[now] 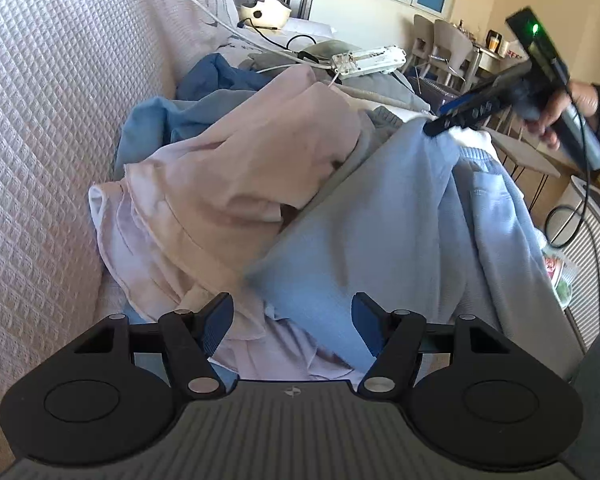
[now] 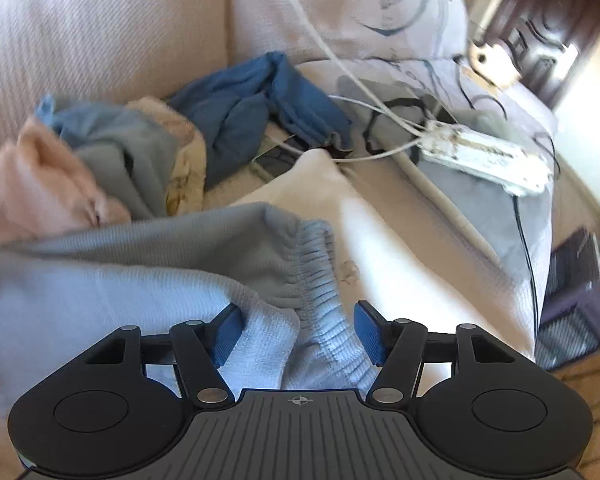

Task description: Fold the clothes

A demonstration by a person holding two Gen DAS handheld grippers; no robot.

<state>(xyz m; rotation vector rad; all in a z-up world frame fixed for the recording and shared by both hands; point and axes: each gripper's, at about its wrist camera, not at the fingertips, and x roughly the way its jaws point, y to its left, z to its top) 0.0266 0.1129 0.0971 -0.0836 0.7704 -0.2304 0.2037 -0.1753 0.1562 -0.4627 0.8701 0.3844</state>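
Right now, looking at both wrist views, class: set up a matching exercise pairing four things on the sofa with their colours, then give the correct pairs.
Things:
1. elastic-waist trousers
2. crumpled garment by the backrest
3. garment left of the trousers
4. power strip

Colours:
A. white
B. pale pink
C. light blue
D. dark blue

Pairs: 1-C, 2-D, 3-B, 4-A
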